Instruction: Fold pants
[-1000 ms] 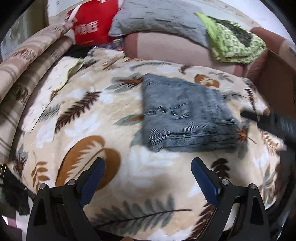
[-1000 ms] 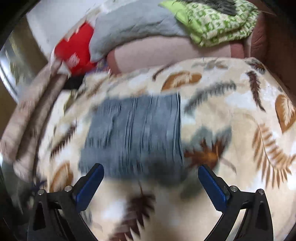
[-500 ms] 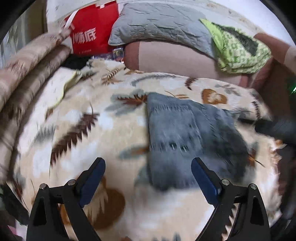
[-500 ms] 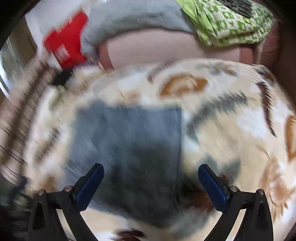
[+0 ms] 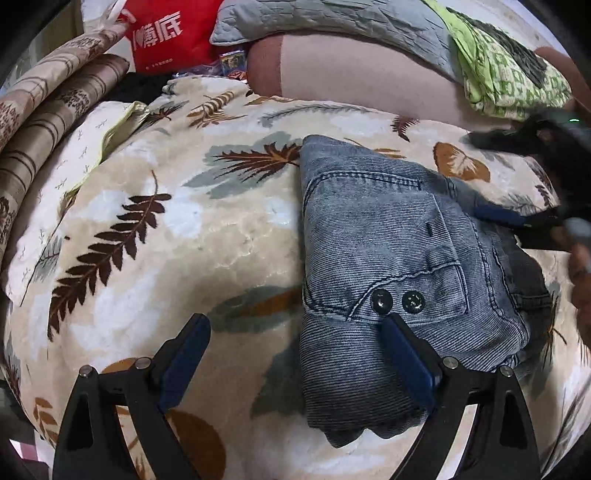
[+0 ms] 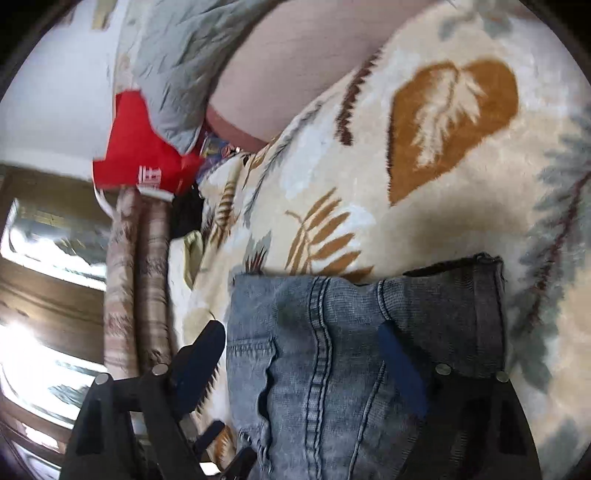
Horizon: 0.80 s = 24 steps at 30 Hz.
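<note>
In the left wrist view, you are looking at the pants [image 5: 399,258] lying on the leaf-print blanket [image 5: 184,236] as a compact folded bundle, pocket flap and two dark snaps facing up, right of centre in the scene. Judging from this shape, the main folds are already made, and what is left appears to be a last tuck or straightening of the thick near edge. Your left gripper [image 5: 295,354] is standing spread wide, holding nothing: its right finger is overlapping the near edge of the bundle, while its left finger is over bare blanket. Your right gripper [image 5: 517,221] is reaching in from the right, its blue finger lying at the right edge of the denim. For containers, the red bag [image 5: 162,33] is standing at the far left; its contents are not showing. In the right wrist view, you are seeing the pants [image 6: 332,369] filling the near centre, seams running toward the camera. Your right gripper [image 6: 299,365] is standing parted, its right finger low at the denim and its left finger over the blanket [image 6: 424,166] just beside the left edge of the bundle; you cannot tell whether any cloth is pinched. The red bag [image 6: 136,155] is showing at the far left, interior again hidden.
</note>
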### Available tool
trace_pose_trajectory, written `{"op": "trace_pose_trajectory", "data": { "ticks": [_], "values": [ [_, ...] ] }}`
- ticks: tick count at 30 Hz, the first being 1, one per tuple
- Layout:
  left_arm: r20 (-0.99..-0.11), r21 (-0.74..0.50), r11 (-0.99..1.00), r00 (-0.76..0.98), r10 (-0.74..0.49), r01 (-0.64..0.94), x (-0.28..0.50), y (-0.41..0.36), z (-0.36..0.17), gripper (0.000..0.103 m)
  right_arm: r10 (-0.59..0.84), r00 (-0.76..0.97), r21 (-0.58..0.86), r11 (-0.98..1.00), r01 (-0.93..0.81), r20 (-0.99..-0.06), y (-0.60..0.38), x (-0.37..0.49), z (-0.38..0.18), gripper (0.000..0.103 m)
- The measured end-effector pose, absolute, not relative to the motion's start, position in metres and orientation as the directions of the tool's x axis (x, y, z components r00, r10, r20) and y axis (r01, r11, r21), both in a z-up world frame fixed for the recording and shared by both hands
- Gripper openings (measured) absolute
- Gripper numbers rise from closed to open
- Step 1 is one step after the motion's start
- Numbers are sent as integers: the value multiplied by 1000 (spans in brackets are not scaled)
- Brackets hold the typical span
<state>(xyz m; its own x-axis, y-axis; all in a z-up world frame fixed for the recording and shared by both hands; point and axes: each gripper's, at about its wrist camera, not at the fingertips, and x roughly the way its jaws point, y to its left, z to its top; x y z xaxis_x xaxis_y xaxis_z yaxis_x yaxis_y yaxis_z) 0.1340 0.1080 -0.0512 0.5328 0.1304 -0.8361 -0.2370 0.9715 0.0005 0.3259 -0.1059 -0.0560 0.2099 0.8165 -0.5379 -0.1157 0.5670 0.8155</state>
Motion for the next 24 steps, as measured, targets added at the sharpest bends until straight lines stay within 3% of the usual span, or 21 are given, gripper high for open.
{"op": "trace_pose_trajectory", "data": {
  "ticks": [2,5,7,10,13,14,18,24],
  "values": [
    [-834,-17,971,539,117,-238,130,110,-47,94,846,226,838,521,-163,-482,-113,304,-36,94],
    [-837,-19,971,534,115,-238,127,111,-45,94,838,221,828,536,-164,-498,-127,263,-37,98],
    [-840,-32,969,533,107,-246,125,112,-43,94,794,161,786,606,-123,-587,-128,241,-65,98],
    [-836,-22,970,537,114,-241,114,108,-33,94,770,202,753,636,-167,-605,-129,227,-67,90],
    [-823,-25,969,556,120,-245,101,106,-23,94,766,265,736,640,-221,-586,-129,206,-29,95],
    [-819,-39,968,563,112,-249,96,107,-20,94,769,284,732,636,-244,-573,-130,196,-24,102],
    [-823,-53,968,559,98,-247,85,102,-16,94,711,193,687,703,-184,-676,-120,183,-72,102],
    [-798,-50,973,594,98,-227,66,96,2,94,724,295,691,687,-227,-623,-132,166,-32,102]
  ]
}}
